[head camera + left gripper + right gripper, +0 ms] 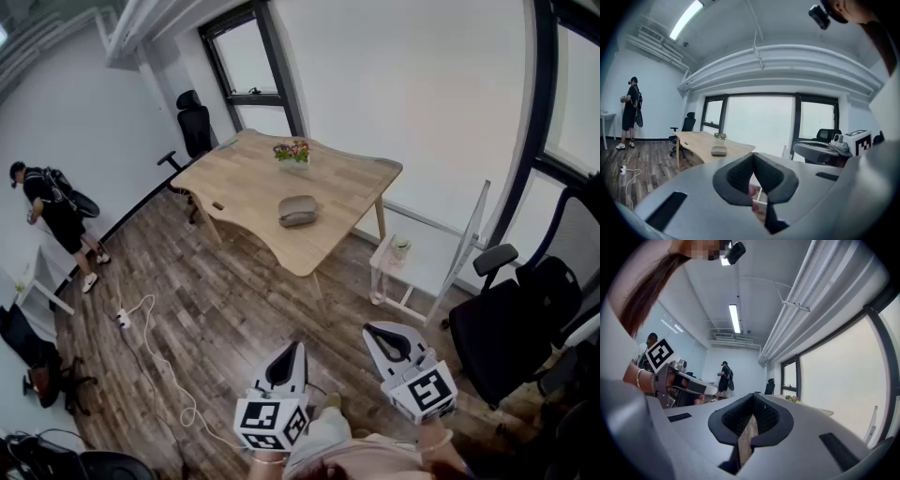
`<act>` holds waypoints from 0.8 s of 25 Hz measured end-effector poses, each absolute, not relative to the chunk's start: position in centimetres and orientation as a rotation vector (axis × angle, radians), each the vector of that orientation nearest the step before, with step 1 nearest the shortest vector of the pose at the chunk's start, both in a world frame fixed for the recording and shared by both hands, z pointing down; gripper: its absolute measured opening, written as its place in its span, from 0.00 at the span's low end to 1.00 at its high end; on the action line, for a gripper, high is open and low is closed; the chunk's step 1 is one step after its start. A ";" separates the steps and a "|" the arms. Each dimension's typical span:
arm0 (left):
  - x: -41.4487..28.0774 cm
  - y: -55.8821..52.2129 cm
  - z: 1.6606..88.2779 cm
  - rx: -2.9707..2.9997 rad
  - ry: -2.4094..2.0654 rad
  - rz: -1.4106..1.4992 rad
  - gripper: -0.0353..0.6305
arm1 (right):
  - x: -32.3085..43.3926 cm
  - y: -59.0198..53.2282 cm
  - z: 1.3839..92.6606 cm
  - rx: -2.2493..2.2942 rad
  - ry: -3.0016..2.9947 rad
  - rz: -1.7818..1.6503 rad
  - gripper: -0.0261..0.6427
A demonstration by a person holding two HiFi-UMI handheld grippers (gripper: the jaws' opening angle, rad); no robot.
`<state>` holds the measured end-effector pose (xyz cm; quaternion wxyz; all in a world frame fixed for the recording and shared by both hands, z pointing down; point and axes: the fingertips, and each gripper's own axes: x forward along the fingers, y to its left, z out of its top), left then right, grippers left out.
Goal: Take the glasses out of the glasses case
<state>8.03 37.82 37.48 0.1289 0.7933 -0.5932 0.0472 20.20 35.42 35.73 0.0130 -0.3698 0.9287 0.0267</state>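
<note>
A grey glasses case [297,211] lies closed on the light wooden table [244,178] across the room, far from both grippers. In the left gripper view the glasses case [719,150] shows small on the table's near end. No glasses are visible. My left gripper [299,346] and right gripper [369,328] are held low, close to the body and above the wood floor, both pointing toward the table. The left gripper [753,155] has its jaws closed tip to tip with nothing between them. The right gripper [753,394] is shut and empty as well.
A small flower pot [292,152] stands behind the case. A person [56,220] stands by the left wall. A black office chair [194,127] is behind the table, another [511,323] at my right. A white side rack [401,270] stands beside the table; a cable [150,337] lies on the floor.
</note>
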 end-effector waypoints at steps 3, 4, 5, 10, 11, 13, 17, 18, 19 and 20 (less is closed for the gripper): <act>7.6 37.3 37.5 2.312 -1.716 0.141 0.05 | 20.0 34.8 35.7 -1.159 2.868 0.071 0.04; 7.4 37.1 37.5 2.311 -1.715 0.141 0.05 | 19.9 34.6 35.5 -1.154 2.855 0.070 0.04; 7.2 36.9 37.6 2.309 -1.713 0.140 0.05 | 19.9 34.4 35.4 -1.150 2.843 0.073 0.04; 6.6 35.5 38.0 2.304 -1.702 0.130 0.05 | 19.9 32.7 35.6 -1.178 2.830 0.076 0.04; 6.5 35.1 38.0 2.305 -1.700 0.128 0.05 | 19.9 32.4 35.7 -1.183 2.830 0.076 0.04; 6.0 34.5 38.0 2.308 -1.699 0.125 0.05 | 19.6 31.7 35.6 -1.187 2.825 0.077 0.04; 4.9 33.0 37.9 2.308 -1.698 0.110 0.05 | 18.4 30.3 35.3 -1.173 2.822 0.082 0.04; 4.6 32.6 37.9 2.307 -1.699 0.106 0.05 | 18.0 29.9 35.4 -1.174 2.827 0.085 0.04; 4.2 32.2 37.9 2.306 -1.698 0.101 0.05 | 17.6 29.4 35.5 -1.175 2.834 0.087 0.04; 3.8 31.8 37.9 2.304 -1.698 0.096 0.05 | 17.1 29.0 35.6 -1.175 2.840 0.088 0.04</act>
